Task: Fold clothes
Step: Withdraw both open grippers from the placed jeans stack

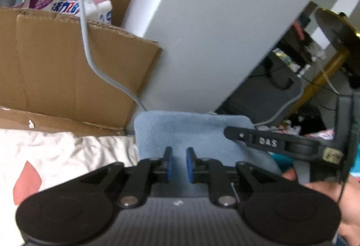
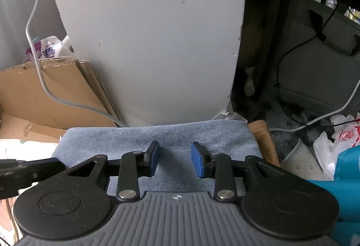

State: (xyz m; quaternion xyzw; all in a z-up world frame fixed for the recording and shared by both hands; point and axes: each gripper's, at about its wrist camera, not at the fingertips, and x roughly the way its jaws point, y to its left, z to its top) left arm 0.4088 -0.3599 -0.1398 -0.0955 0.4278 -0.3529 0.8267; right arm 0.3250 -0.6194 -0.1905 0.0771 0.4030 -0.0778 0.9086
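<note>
Left and right wrist views, folding in hand. I am looking at the denim [image 2: 157, 140], a blue folded bundle lying on the bed [image 1: 56, 151], at the bed's far edge and right against the grey panel [image 2: 146, 43] that rises behind it. A box [image 1: 67, 66] stands at the far left corner, with a cable [image 1: 84, 27] trailing down across it to the denim's far edge.

I am holding the left tongs [image 1: 178, 163] over the near part of the denim, their blue pads a narrow gap apart with nothing pinched between them. I am holding the right tongs [image 2: 174, 161] over the bundle's middle, spread wider, also pinching nothing; whether either pair is touching the cloth I cannot tell. The right tongs are also showing in the left view, crossing the denim's right side [image 1: 258, 141].

Judgement: the fold is looking nearly complete, and the step in hand is squaring and flattening. To do it well, I am aiming to press evenly along the crease, keep both tongs clear of the cable, and avoid snagging a top layer, which would reopen the fold. Denim is stiff, so it should be holding its shape.
</note>
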